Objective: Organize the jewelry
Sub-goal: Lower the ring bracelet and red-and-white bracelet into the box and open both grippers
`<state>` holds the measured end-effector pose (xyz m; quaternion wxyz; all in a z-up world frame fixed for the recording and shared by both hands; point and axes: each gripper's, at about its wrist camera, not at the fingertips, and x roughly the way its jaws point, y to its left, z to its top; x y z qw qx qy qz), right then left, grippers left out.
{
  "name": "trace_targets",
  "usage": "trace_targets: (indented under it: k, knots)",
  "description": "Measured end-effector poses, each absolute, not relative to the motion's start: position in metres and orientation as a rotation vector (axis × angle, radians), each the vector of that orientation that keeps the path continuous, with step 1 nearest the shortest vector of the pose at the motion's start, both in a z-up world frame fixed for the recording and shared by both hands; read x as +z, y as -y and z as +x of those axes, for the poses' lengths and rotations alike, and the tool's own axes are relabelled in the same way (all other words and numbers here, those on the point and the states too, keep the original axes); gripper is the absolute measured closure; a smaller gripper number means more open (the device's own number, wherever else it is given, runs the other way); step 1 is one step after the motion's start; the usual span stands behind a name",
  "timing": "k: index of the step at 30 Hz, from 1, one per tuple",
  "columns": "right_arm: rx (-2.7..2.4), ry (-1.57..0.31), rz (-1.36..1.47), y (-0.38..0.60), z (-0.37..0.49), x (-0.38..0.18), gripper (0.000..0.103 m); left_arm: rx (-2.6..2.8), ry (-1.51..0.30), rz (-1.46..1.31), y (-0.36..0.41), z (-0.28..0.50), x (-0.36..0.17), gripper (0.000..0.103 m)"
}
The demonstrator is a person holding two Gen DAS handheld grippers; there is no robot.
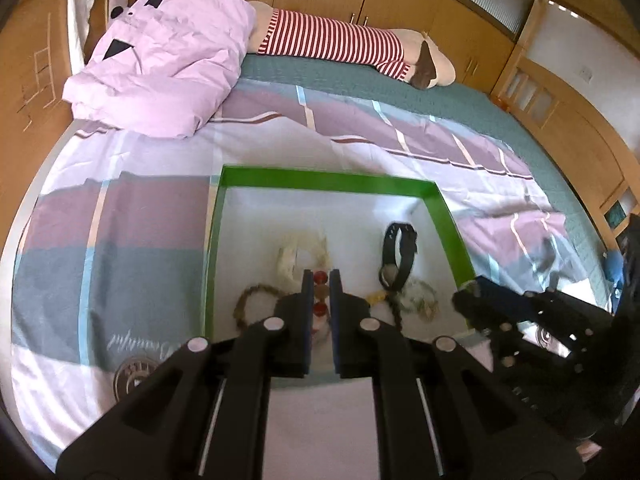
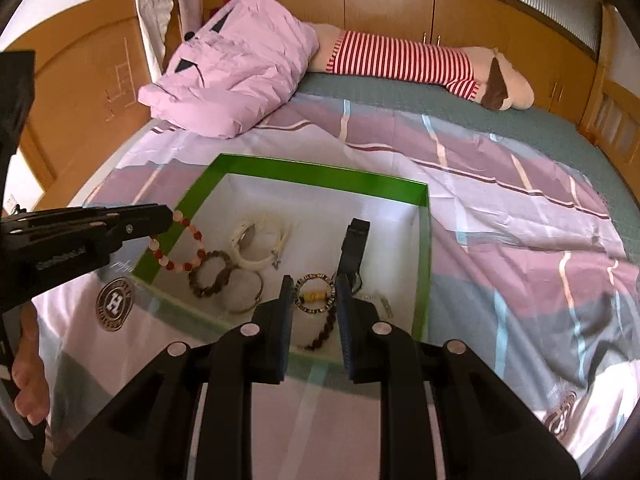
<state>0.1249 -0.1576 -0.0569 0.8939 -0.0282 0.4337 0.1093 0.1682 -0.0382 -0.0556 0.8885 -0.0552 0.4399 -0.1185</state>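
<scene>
A green-rimmed box [image 1: 328, 178] with a white floor lies on the bed; it also shows in the right wrist view [image 2: 320, 172]. My left gripper [image 1: 321, 276] is shut on a red-and-pink bead bracelet [image 2: 176, 250], which hangs from it over the box's left rim. My right gripper [image 2: 313, 282] is open over the box, its fingers either side of a dark round ring bracelet [image 2: 315, 294] with a yellow bead. In the box lie a white watch [image 2: 252, 240], a brown bead bracelet [image 2: 212, 274], a black watch [image 1: 398, 252] and a thin bangle [image 2: 244, 292].
A pink quilt [image 1: 168, 48] is bundled at the far left of the bed. A striped plush toy [image 1: 352, 46] lies along the far edge. Wooden cabinets [image 1: 400, 4] line the back wall. A bare foot [image 2: 28, 376] shows at the left edge.
</scene>
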Motion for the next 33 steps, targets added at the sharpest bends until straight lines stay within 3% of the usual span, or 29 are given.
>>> trace_targets:
  k: [9,15,22,23,25,26,29,33]
  knots:
    - [0.203,-0.892,-0.108,0.148,0.184,-0.065,0.082,-0.243,-0.893,-0.089,0.045,0.235,-0.058,0.096]
    - [0.19,-0.985,-0.114,0.144,0.245,-0.099,0.082,-0.197,-0.989,-0.102,0.039,0.295,-0.104,0.096]
    - [0.164,-1.073,-0.108,0.14,0.277,-0.132,0.082,-0.129,-1.045,-0.067,0.043,0.314,-0.136,0.095]
    - [0.164,-1.079,-0.1,0.141,0.279,-0.132,0.082,-0.112,-1.042,-0.058,0.043,0.314,-0.137,0.09]
    - [0.146,-1.076,-0.094,0.143,0.281,-0.131,0.077,-0.096,-1.029,-0.066,0.039,0.314,-0.136,0.056]
    - [0.131,-1.076,-0.085,0.146,0.282,-0.13,0.069,-0.093,-1.014,-0.079,0.037,0.313,-0.135,0.037]
    - [0.129,-1.072,-0.05,0.152,0.278,-0.128,0.05,-0.113,-0.978,-0.112,0.033,0.306,-0.127,0.034]
    - [0.104,-1.044,-0.042,0.16,0.264,-0.117,0.043,-0.11,-0.96,-0.137,0.03,0.293,-0.113,0.024]
